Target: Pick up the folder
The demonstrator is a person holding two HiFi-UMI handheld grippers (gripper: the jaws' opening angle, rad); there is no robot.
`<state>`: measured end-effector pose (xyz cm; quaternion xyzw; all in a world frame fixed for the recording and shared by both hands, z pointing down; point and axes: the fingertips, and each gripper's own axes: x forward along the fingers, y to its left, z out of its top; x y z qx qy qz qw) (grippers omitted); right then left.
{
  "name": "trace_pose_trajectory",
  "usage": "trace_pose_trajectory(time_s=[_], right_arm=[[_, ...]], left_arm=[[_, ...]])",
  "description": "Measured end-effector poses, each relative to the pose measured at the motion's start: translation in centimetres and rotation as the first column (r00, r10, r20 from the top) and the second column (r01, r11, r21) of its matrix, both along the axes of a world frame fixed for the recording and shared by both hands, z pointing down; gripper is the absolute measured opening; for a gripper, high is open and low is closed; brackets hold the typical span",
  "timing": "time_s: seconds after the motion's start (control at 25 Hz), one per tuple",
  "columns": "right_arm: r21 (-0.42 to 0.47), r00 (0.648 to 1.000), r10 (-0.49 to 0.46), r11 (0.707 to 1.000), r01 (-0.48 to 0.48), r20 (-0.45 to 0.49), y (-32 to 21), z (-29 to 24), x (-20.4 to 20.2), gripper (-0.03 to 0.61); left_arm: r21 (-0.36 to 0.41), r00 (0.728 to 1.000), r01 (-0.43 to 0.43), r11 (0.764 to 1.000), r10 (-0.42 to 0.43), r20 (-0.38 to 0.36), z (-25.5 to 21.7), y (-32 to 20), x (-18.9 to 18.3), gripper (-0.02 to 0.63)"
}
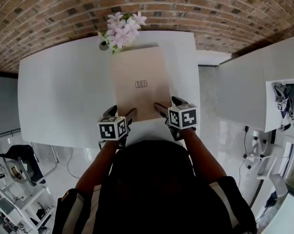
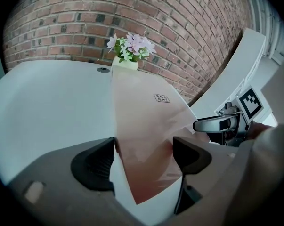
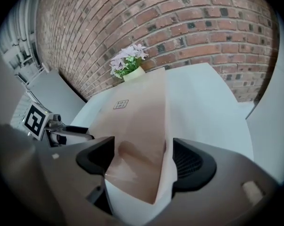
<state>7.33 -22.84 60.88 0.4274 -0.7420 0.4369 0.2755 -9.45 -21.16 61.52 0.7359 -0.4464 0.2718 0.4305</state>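
Head view shows you the tan folder [image 1: 141, 82] lying flat on the white table [image 1: 64, 96], its far edge just beside the potted flowers [image 1: 121, 29]. Your left gripper [image 2: 144, 157] is spread wide, and the folder's near left corner sits between its jaws unpinched. Your right gripper [image 3: 142, 158] is spread the same way around the near right corner.

Pale pink flowers [image 1: 123, 28] stand at the far edge of a white table [image 1: 59, 96], against a brick wall [image 1: 49, 13].
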Motion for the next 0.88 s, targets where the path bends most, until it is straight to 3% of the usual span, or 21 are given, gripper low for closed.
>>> trace_pose_trajectory(time_s=[0.4,0.88], right_arm=[[0.013,1.000,0.004,1.000,-0.003,-0.020,0.0,0.2,-0.3,0.374],[0.063,0.998,0.058,0.996,-0.056,-0.026,1.7,-3.4,0.4,0.374]], left_arm=[[-0.005,1.000,-0.003,1.000,0.003,-0.021,-0.3,-0.6,0.5,0.390],[0.097,0.998,-0.018,0.995,0.023,-0.051,-4.1,0.5,1.2,0.388]])
